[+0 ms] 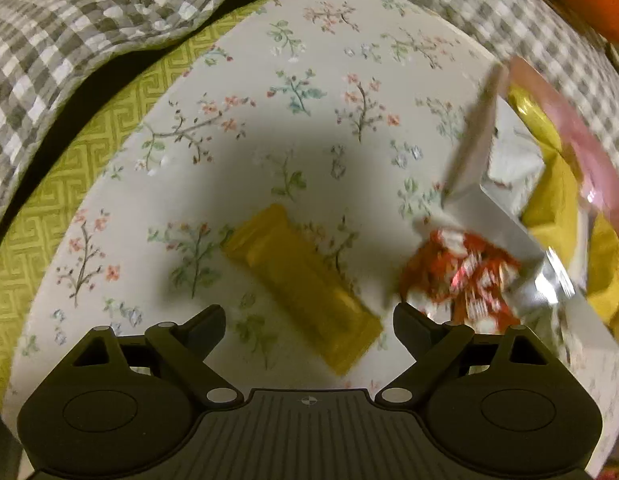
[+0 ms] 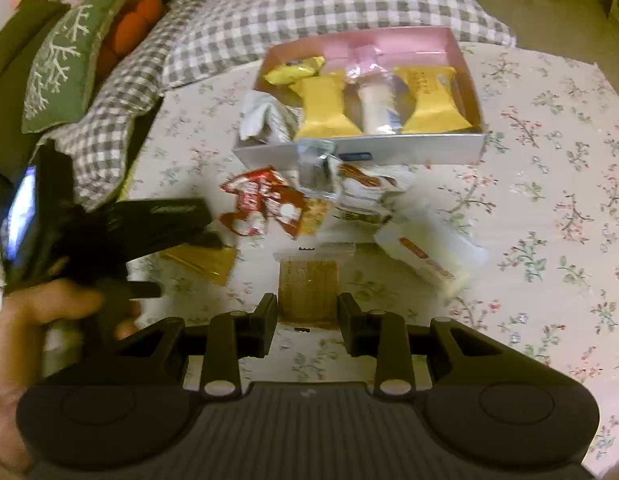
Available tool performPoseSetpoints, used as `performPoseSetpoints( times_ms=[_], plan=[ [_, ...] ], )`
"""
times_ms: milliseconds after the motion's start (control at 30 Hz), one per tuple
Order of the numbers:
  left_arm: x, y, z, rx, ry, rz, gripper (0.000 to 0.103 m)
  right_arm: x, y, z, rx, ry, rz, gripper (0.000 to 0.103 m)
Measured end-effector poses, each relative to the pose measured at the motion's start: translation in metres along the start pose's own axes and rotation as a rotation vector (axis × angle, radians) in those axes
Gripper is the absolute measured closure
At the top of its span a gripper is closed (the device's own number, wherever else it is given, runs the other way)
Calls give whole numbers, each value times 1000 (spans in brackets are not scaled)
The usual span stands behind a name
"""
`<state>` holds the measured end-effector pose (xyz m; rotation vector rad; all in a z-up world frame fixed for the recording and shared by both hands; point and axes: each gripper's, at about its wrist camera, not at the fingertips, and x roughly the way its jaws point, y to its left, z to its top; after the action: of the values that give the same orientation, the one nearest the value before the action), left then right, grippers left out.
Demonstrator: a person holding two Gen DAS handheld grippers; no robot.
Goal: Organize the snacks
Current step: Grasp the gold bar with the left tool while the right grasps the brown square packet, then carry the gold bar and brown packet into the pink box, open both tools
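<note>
Right wrist view shows we're maybe halfway through. The box (image 2: 409,148) straight ahead of the fingers already has a handful of snacks lined up inside: two yellow packets (image 2: 329,108), a pale one between them, plus a small yellow one and a white one at its left end.

Still loose on the flowered bench (image 2: 549,200), between the fingers and the box: a red wrapper (image 2: 265,204), a white and brown packet (image 2: 361,196) and a long white bar (image 2: 425,252) off to the right.

The right gripper (image 2: 307,316) has its fingers pinched narrow on a clear-wrapped brown snack (image 2: 309,284), so I'd guess that one goes in next.

The left gripper (image 1: 309,316) has its fingers spread wide with nothing in them, hovering right over a gold bar (image 1: 301,284), the red wrapper just past its right finger. So about five pieces left, I reckon.
</note>
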<state>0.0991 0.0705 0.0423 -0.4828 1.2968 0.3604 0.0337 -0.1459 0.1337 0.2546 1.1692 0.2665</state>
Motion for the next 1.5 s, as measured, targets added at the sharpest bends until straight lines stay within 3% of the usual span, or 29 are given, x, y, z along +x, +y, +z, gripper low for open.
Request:
performPoseSetpoints(
  times_ms=[167,267,333,433,467,500,633,1000,1500],
  plan=[
    [10,-3,2,-68,-9,54,10,-5,5,6,-11,-37,-2,73],
    [13,-10,3,-54,-37,92,11,-6,2,7,6,-46,-5,73],
    [12,-16,1,-9,-57,117,18,-6,-1,6,19,-46,-6,73],
    [7,-20,1,70,-85,119,51,-8,-5,6,28,-52,-17,73],
    [4,-18,2,70,-94,115,72,-8,-6,7,33,-54,-19,73],
    [2,-14,2,68,-97,101,77,-9,-8,7,41,-55,-19,73],
    [-4,-10,0,127,-103,72,78,-12,-8,6,47,-63,-16,73],
    [-49,-32,-18,329,-253,72,78,-13,-11,7,42,-66,-24,73],
    [-88,-65,-40,520,-405,-41,78,-19,-31,16,21,-133,-52,73]
  ],
)
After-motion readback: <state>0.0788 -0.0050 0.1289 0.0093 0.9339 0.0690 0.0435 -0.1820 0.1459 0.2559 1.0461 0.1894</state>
